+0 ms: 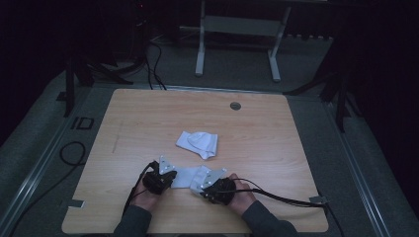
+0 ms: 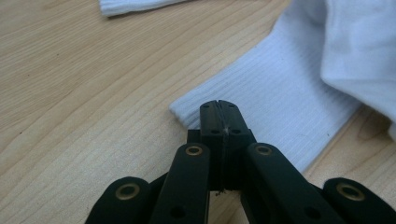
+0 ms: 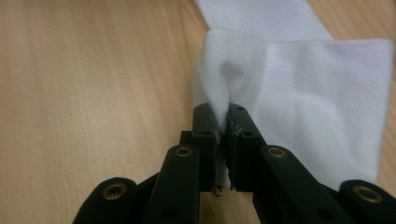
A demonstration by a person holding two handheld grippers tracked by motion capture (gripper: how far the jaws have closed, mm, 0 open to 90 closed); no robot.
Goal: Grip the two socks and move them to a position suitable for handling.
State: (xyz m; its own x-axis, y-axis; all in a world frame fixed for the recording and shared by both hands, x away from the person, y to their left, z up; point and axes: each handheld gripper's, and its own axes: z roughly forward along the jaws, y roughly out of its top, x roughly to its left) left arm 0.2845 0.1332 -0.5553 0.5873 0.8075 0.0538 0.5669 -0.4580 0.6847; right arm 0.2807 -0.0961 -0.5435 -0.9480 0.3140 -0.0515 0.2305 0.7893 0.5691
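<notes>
A white sock lies flat on the wooden table between my two grippers, near the front edge. My left gripper is shut, and its tips rest over the corner of the sock's ribbed cuff. I cannot tell whether any fabric is caught between them. My right gripper is shut on the other end of the sock. A pinched ridge of smooth white fabric rises between its jaws, folded over toward the cuff.
A second white sock, folded into a bundle, lies mid-table just beyond the grippers, and its edge reaches into the left gripper view. A round cable hole sits near the far edge. Cables trail off the table's right side.
</notes>
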